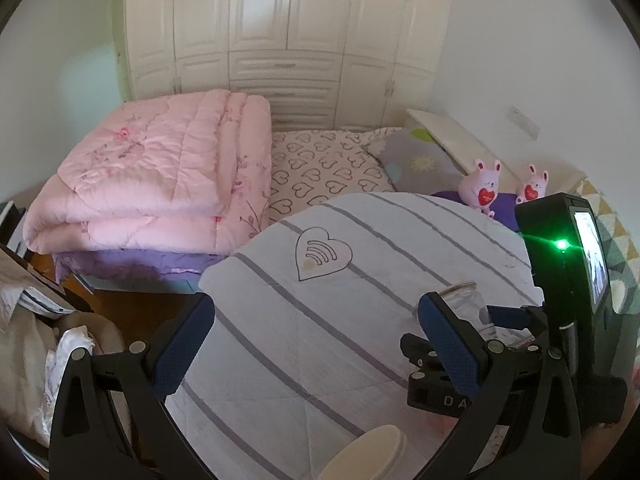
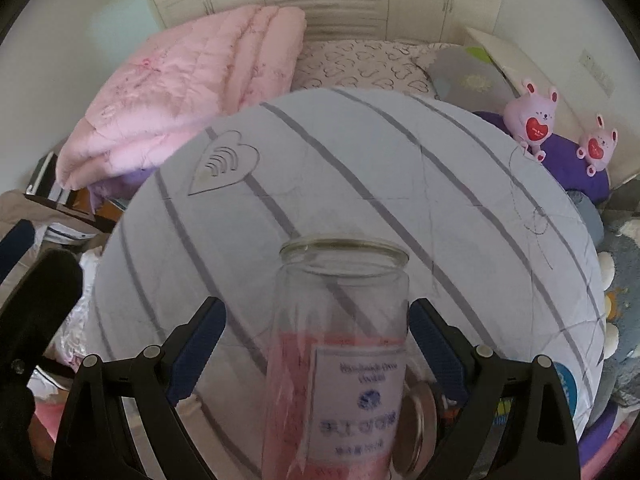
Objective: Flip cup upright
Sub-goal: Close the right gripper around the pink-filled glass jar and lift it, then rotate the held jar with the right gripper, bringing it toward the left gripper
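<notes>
On the left, the left gripper [image 1: 316,320] hovers over the striped, heart-printed cloth [image 1: 320,304] covering the round surface, its blue-padded fingers [image 1: 182,350] spread wide apart and holding nothing; a cream disc [image 1: 372,454] sits at the near edge below it. To its right, the clear glass cup [image 2: 340,344], a labelled jar-like vessel, stands between the fingers [image 2: 198,346] of the right gripper [image 2: 316,334]. Its open mouth points up and away from the camera, and its long axis runs roughly along the fingers' forward line. The fingers look set apart on either side of the glass; whether the right pad touches the wall cannot be told. A metal lid [image 2: 416,428] lies just beside the cup's lower right. The right gripper is by far the nearer to the cup; from the left wrist view, the glass [image 1: 466,300] shows just beyond the left gripper's right finger. Judging by the upward-facing rim, the flip appears nearly or fully complete.
</notes>
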A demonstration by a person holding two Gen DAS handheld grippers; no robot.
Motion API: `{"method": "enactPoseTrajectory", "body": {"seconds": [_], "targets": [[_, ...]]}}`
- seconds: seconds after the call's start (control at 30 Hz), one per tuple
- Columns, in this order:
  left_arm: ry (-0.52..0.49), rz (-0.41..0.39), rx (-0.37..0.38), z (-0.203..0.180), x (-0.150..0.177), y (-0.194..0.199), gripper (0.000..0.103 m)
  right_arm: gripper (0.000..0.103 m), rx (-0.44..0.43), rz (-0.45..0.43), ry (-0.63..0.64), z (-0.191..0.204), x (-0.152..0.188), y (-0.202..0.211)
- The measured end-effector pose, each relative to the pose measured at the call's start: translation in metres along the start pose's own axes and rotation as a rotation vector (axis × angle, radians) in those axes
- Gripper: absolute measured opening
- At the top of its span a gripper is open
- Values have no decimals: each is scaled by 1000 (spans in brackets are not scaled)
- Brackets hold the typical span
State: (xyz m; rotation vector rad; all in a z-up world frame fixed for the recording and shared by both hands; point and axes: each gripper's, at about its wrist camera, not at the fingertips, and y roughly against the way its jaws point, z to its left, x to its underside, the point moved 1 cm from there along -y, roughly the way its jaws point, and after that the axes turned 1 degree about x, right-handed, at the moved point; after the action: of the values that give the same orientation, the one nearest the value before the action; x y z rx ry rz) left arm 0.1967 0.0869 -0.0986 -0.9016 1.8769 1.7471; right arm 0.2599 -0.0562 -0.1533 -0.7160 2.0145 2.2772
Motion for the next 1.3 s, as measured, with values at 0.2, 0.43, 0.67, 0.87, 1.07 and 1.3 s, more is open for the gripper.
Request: {"method": "enactPoseTrajectory", "body": {"seconds": [0.2, 0.43, 0.67, 0.87, 1.07, 1.3], "targets": [[-1, 22, -6, 3, 1, -10, 103, 94, -29, 93, -30, -4, -2, -22], [0, 21, -3, 3, 0, -10, 103, 71, -65, 79, -39, -10, 0, -23], [9, -2, 2, -1, -1, 7, 103, 71, -86, 41, -51, -10, 1, -6], [-3, -40, 16, -8, 1, 38, 103, 71, -116, -31, -67, -13, 8, 30], [-23, -73, 27, -17, 13, 74, 103, 70, -140, -103, -79, -16, 25, 63], [-44, -127, 50, -29, 31, 125, 103, 70, -197, -161, -100, -25, 58, 109]]}}
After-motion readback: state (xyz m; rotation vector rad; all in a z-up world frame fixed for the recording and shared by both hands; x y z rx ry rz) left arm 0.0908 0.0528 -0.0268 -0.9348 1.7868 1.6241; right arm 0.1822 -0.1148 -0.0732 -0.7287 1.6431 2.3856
